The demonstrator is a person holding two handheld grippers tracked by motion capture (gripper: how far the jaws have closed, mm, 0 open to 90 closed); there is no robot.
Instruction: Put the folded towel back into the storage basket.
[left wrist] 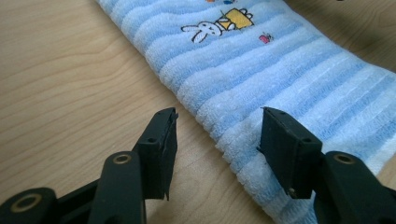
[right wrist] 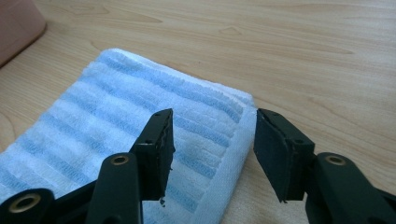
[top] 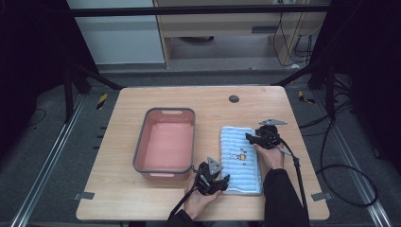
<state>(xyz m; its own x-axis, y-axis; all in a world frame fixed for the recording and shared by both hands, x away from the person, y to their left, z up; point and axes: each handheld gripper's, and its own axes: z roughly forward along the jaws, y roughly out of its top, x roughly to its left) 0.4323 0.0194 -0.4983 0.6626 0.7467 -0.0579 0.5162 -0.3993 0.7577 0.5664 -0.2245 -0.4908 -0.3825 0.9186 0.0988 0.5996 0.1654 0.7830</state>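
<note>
Folded blue-striped towel [top: 240,159] flat on the wooden table [top: 142,198], just right of the pink basin [top: 165,144], long side running away from the person. Small rabbit print [left wrist: 205,31] on its top face (clearest in the left gripper view). Left gripper [top: 215,182] down at the towel's near left corner, jaws partly open and straddling the folded edge [left wrist: 233,140], 1 jaw over bare wood, the other over terry; not pressing on it. Right gripper [top: 259,137] at the far right corner [right wrist: 243,100], jaws likewise partly apart, 1 above the stripes, the other past the hem over wood; nothing clamped.
</note>
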